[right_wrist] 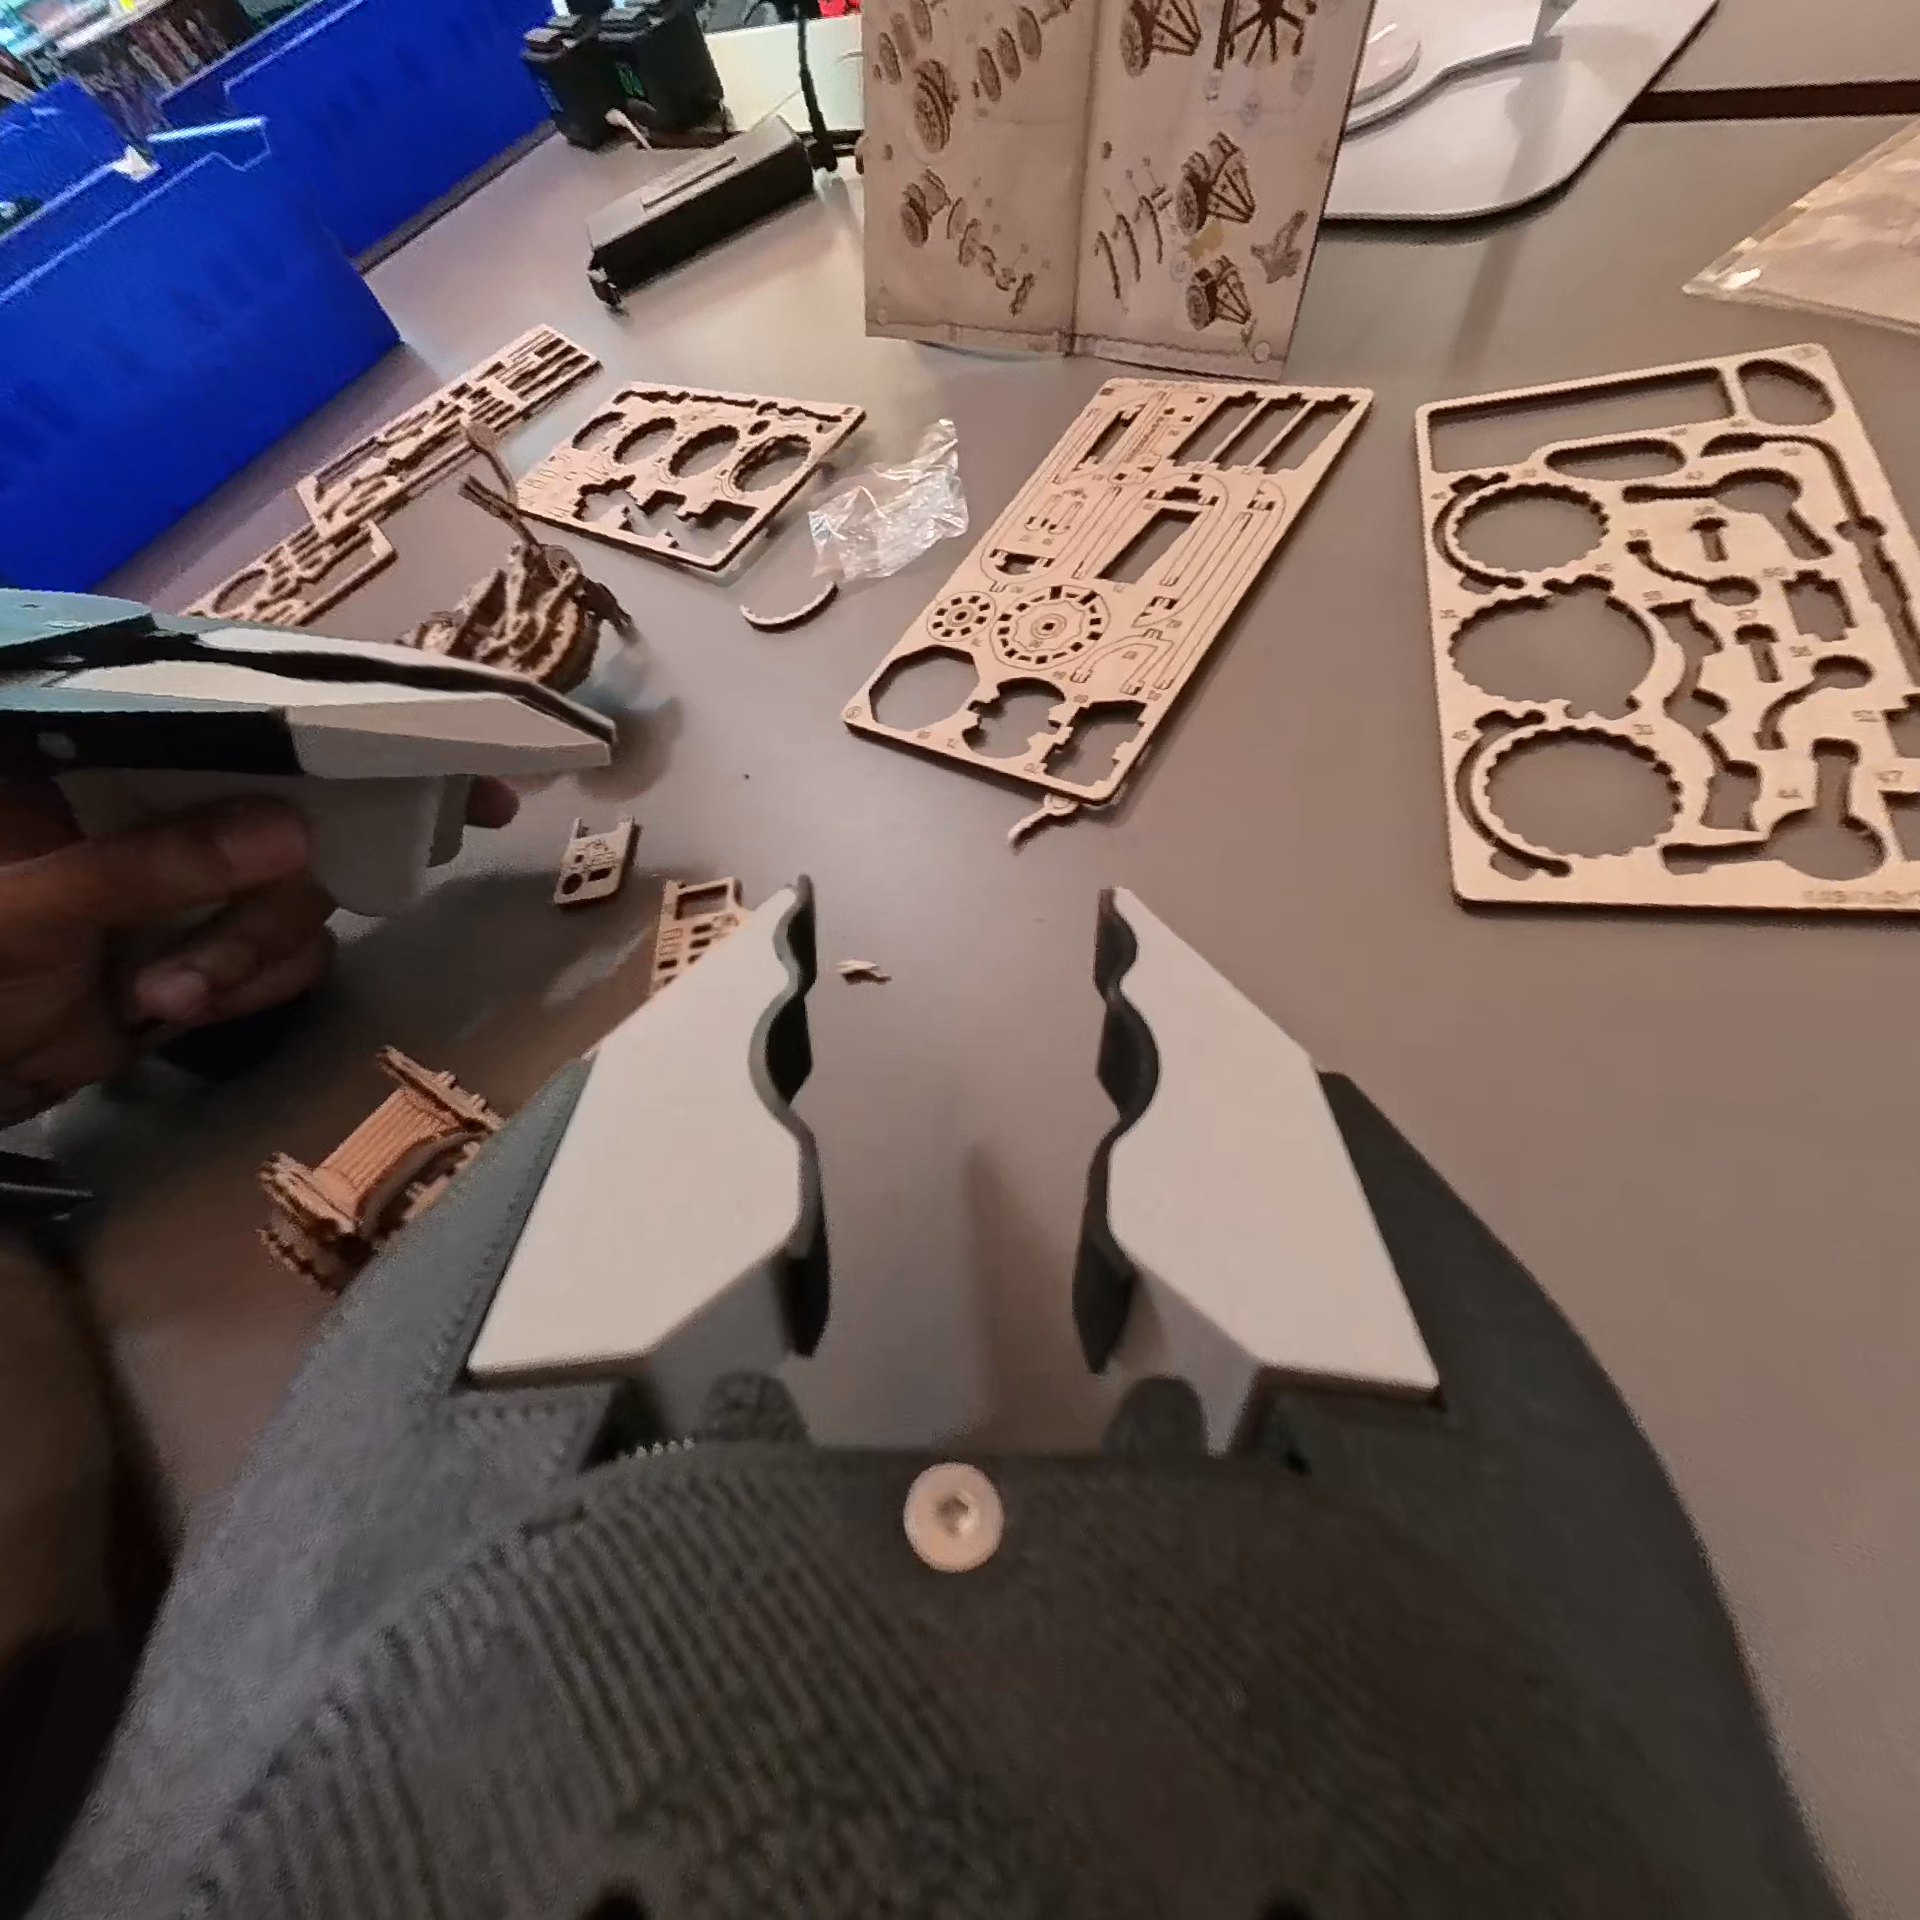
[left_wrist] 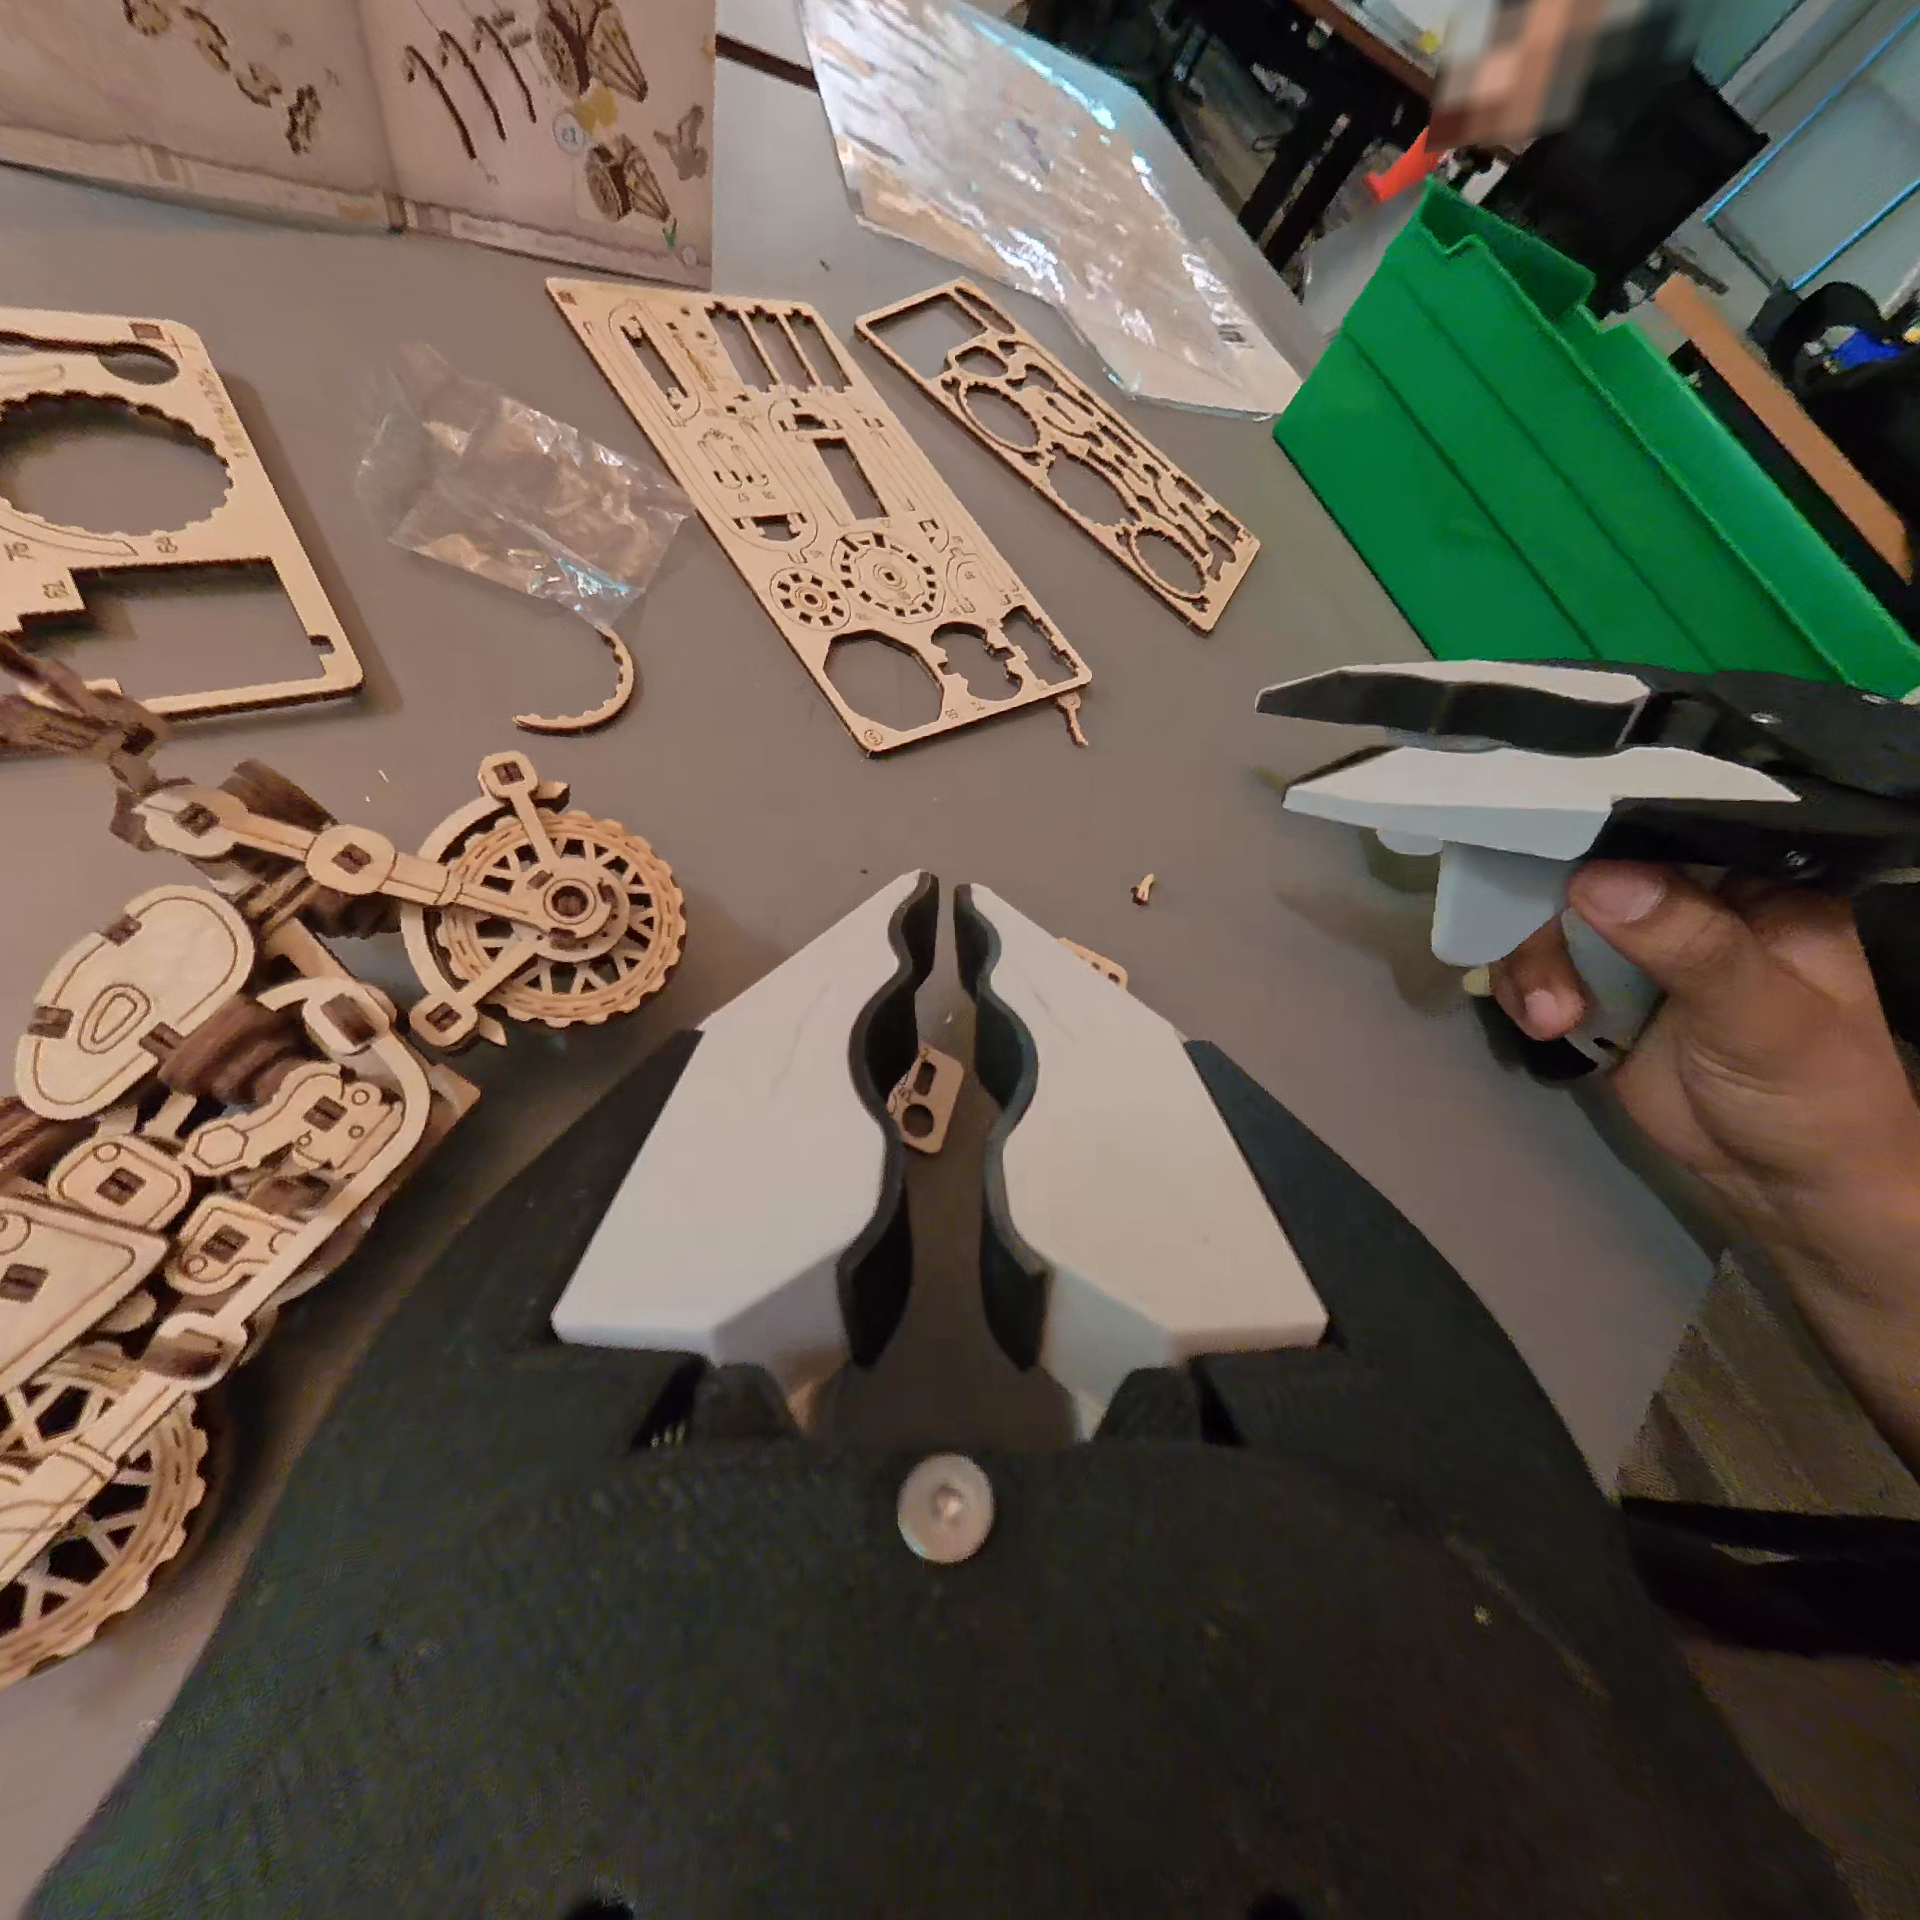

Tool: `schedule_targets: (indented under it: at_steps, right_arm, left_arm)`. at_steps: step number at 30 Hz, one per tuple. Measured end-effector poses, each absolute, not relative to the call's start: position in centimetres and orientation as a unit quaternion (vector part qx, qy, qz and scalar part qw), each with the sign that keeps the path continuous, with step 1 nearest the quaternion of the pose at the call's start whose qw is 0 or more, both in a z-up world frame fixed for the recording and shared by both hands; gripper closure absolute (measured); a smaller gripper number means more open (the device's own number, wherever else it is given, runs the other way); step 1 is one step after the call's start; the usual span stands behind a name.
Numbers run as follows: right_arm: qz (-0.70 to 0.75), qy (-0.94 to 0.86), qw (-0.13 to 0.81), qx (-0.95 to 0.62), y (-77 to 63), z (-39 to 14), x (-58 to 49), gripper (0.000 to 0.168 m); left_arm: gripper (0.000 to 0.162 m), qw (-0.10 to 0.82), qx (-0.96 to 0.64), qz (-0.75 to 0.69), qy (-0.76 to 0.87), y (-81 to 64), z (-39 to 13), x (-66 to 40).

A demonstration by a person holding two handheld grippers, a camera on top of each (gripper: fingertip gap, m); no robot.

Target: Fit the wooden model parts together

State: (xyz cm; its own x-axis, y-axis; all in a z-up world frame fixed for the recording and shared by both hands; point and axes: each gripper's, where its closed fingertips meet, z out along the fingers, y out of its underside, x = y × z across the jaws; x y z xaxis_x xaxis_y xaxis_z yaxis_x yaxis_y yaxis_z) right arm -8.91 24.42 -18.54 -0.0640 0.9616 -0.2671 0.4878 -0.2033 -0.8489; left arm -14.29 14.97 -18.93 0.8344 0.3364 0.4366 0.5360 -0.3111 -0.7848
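Wooden model motorcycle, half built, lay on the grey table at the left, with punched-out part sheets spread beyond it and a green bin standing off at the far right edge. Left gripper hovered over the table with its jaws nearly together, a small flat wooden piece visible between them, though whether it was pinched or lying beneath I could not tell. Right gripper was spread wide and empty, a tiny wood chip on the table between its fingertips.

Wrist cams, close, shared table.
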Motion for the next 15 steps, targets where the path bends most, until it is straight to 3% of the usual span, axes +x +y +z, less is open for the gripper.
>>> schedule_targets:
  at_steps: [6, 10, 15]
  right_arm:
    - [0.390, -0.604, 0.323, -0.615, 24.3, -18.8, -10.6, 0.094]
    - [0.360, -0.597, 0.327, -0.638, 24.2, -19.5, -13.3, 0.051]
    - [0.283, -0.622, 0.317, -0.658, 24.7, -21.2, -16.9, 0.047]
  left_arm:
    - [0.159, 0.531, -0.796, -0.107, -0.271, 14.9, -18.6, -14.3]
    - [0.156, 0.538, -0.791, -0.114, -0.270, 14.7, -18.4, -14.5]
    - [0.155, 0.554, -0.790, -0.079, -0.251, 13.9, -17.2, -15.2]
